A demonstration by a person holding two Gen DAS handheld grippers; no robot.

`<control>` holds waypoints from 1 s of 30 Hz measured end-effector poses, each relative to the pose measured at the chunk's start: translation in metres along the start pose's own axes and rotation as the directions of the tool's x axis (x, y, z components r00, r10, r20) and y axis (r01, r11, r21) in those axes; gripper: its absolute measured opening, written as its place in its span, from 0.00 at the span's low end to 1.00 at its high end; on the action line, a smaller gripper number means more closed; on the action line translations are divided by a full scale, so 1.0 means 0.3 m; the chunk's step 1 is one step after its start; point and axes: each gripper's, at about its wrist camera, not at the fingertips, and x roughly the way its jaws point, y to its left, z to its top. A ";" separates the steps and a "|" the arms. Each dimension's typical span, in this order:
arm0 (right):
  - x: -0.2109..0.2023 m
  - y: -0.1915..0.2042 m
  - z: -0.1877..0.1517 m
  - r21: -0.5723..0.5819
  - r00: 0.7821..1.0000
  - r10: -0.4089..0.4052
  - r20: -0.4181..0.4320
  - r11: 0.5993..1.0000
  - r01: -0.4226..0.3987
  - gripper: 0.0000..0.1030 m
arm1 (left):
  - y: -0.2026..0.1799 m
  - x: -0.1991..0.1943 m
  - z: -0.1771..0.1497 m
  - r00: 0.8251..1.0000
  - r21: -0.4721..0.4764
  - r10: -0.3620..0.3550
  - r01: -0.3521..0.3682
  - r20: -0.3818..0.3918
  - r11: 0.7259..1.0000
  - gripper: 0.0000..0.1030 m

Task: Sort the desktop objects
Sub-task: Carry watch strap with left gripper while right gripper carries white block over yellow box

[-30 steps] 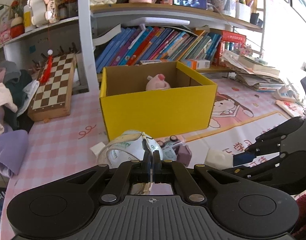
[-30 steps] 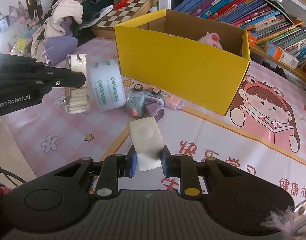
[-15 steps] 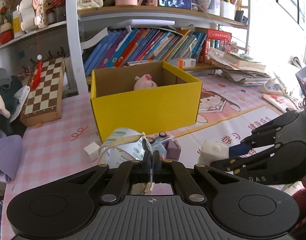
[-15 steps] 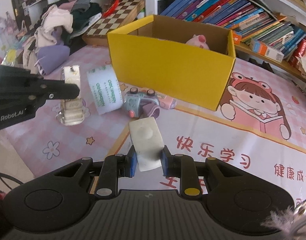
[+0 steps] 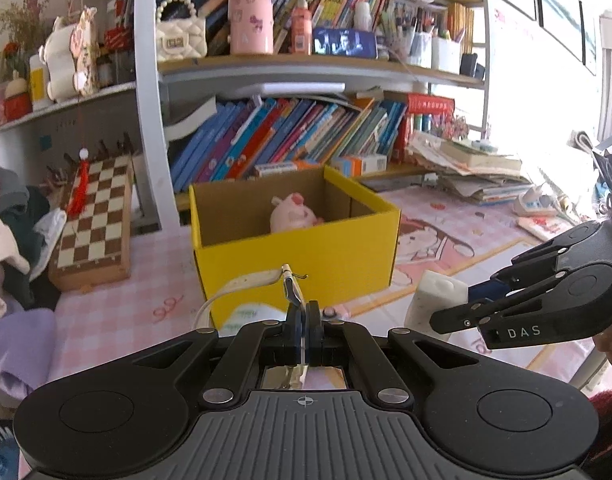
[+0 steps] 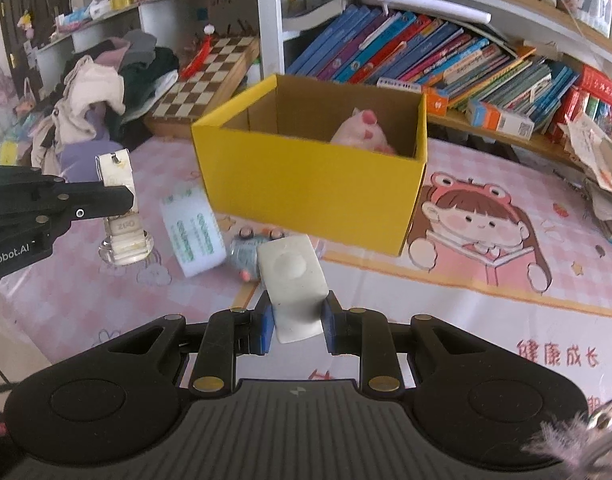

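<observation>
The yellow cardboard box [image 5: 297, 256] stands open on the pink desk mat, with a pink plush pig [image 5: 293, 216] inside. My left gripper [image 5: 303, 320] is shut on a white-strapped watch [image 5: 249, 282], held above the mat in front of the box's left corner. The right wrist view shows that watch [image 6: 119, 200] hanging from the left gripper. My right gripper [image 6: 295, 316] is shut on a white rectangular block [image 6: 293, 276], raised in front of the box [image 6: 306, 176]. A roll of printed tape [image 6: 193, 232] and a small grey toy [image 6: 245, 248] lie on the mat below.
A wooden chessboard [image 5: 93, 216] leans at the left beside a heap of clothes [image 6: 101, 92]. Rows of books [image 5: 289, 136] fill the shelf behind the box. Stacked papers and books [image 5: 478, 176] lie at the right. The cartoon mat [image 6: 486, 240] spreads right of the box.
Both grippers have risen with their loads and come closer to the yellow box. The watch now hangs off the mat, and the tape roll sits lower in the left wrist view.
</observation>
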 end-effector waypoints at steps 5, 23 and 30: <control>-0.016 -0.010 0.057 -0.019 0.999 0.006 0.036 1.000 -0.005 0.22 | -0.002 0.009 0.046 0.999 0.011 -0.013 0.013 0.035 1.000 0.00; -0.007 -0.129 0.371 -0.126 0.976 0.068 0.206 0.991 -0.042 0.22 | 0.021 0.116 0.292 0.984 0.068 0.032 -0.045 0.174 0.997 0.01; 0.054 -0.187 0.485 -0.160 0.967 0.107 0.232 0.985 -0.070 0.22 | 0.035 0.215 0.357 0.985 0.084 0.054 -0.069 0.167 0.994 0.01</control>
